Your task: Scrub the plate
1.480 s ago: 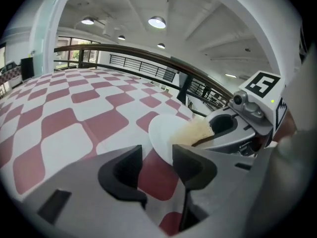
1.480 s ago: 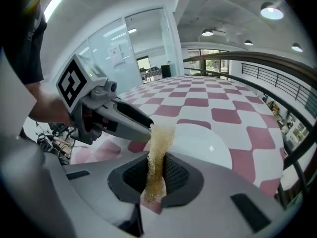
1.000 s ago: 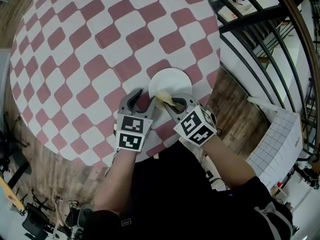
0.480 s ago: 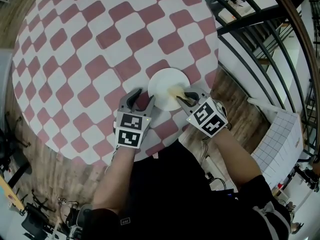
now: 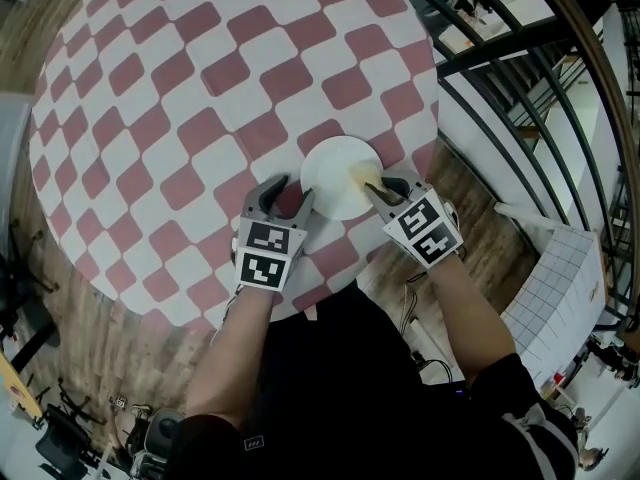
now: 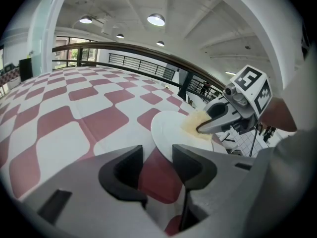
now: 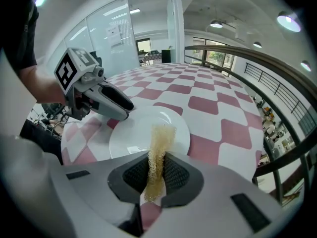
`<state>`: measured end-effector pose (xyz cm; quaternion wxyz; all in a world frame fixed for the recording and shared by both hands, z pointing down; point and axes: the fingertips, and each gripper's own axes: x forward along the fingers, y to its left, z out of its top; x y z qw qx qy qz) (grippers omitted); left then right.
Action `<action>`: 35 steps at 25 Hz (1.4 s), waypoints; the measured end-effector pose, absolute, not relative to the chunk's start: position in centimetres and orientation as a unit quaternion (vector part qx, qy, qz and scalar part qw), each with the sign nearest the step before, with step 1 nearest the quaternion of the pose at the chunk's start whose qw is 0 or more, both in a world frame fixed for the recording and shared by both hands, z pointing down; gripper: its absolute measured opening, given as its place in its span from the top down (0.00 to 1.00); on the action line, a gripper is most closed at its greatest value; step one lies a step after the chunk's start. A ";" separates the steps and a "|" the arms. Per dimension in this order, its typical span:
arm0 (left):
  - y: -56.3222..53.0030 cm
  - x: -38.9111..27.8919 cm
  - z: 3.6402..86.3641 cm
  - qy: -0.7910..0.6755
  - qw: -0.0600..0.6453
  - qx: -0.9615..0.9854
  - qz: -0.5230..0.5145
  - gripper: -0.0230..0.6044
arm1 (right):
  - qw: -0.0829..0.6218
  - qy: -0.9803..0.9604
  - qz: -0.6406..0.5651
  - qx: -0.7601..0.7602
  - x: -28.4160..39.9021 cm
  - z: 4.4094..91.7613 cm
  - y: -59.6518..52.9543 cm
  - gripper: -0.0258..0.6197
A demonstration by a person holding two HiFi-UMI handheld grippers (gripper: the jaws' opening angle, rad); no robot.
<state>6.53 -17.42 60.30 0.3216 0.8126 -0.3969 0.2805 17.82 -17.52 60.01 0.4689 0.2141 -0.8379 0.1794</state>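
A white plate lies on the checkered tablecloth near the table's front edge. My right gripper is shut on a yellow mesh scrubber, whose tip rests on the right part of the plate. In the right gripper view the scrubber sticks up from between the jaws of the gripper over the plate. My left gripper is open at the plate's left edge. In the left gripper view its jaws stand apart, the right one against the plate's rim.
The round table carries a red and white checkered cloth, and its edge runs just in front of the plate. A black railing stands to the right, above a wooden floor. A white gridded board lies at the far right.
My right gripper has drawn the scrubber from the plate's near edge to its right side. The left gripper has hardly moved.
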 end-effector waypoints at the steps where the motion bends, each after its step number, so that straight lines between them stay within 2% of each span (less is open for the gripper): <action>1: -17.4 6.5 60.3 -0.398 0.321 0.813 0.280 0.66 | 0.472 -0.837 0.174 0.217 18.0 60.0 -17.7 0.89; 9: -16.4 5.8 60.1 -0.406 0.312 0.814 0.274 0.66 | 0.487 -0.816 0.143 0.278 20.1 59.2 -19.2 0.89; 12: -16.6 6.1 60.1 -0.408 0.311 0.814 0.273 0.66 | 0.465 -0.817 0.125 0.317 20.9 57.7 -21.5 0.89; 16: -17.4 6.8 60.2 -0.411 0.306 0.814 0.274 0.66 | 0.440 -0.852 0.109 0.263 16.3 56.8 -21.4 0.89; 20: -17.3 6.8 60.2 -0.413 0.300 0.815 0.274 0.66 | 0.465 -0.862 0.104 0.175 10.9 58.7 -18.1 0.89; 24: -17.3 6.5 60.5 -0.420 0.296 0.811 0.281 0.68 | 0.491 -0.854 0.079 0.151 8.5 60.2 -17.2 0.89; 29: -17.5 6.5 60.2 -0.422 0.295 0.812 0.275 0.68 | 0.523 -0.834 0.019 0.177 10.1 60.5 -19.4 0.89; 35: -17.5 6.6 60.1 -0.424 0.296 0.812 0.272 0.68 | 0.551 -0.802 0.007 0.228 15.9 60.5 -21.9 0.89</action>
